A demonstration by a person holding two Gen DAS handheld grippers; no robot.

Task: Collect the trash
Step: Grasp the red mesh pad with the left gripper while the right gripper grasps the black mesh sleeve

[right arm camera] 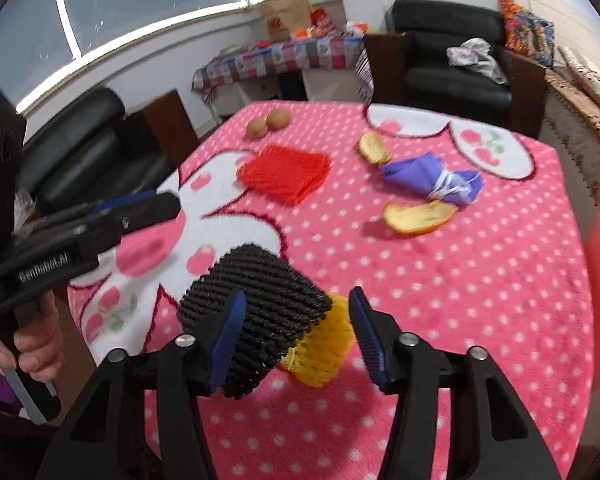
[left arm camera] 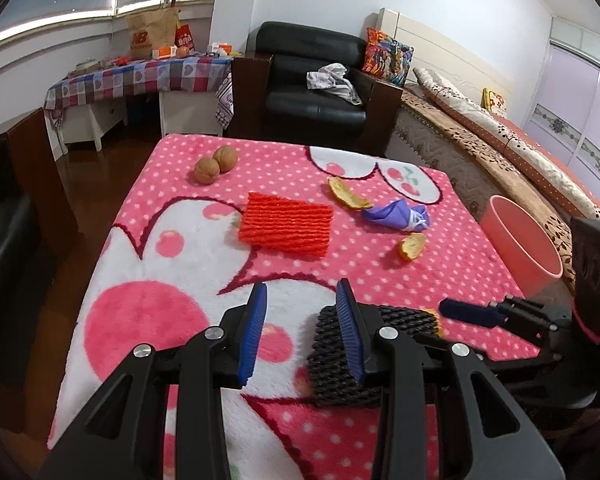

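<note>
Fuzzy plush blanket [left arm camera: 440,264]; ribbed black foam netting [right arm camera: 252,312]

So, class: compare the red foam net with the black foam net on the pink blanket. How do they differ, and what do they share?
The red foam net lies flat, mid-blanket, away from both grippers; the black foam net is bulkier, sits at the near edge overlapping a yellow net, between the open fingers of the right hand-held gripper. Both share a ribbed mesh texture.
</note>
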